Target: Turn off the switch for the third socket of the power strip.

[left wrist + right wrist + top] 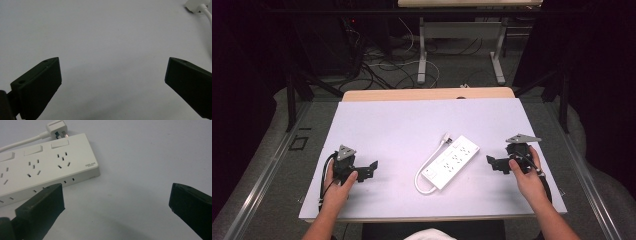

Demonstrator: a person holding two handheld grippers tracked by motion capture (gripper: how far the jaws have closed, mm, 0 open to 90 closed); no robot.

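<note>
White table (377,120), power strip (37,167) cropped

Small grey brand mark on the white power strip (47,167), near its end corner, frame centre; too blurry to read.

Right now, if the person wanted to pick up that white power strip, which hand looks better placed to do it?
Probably the right. The right gripper sits open nearer the power strip, whose end lies just past its jaws in the right gripper view. The left gripper, also open, faces mostly bare table, with only the cord at the edge.
</note>
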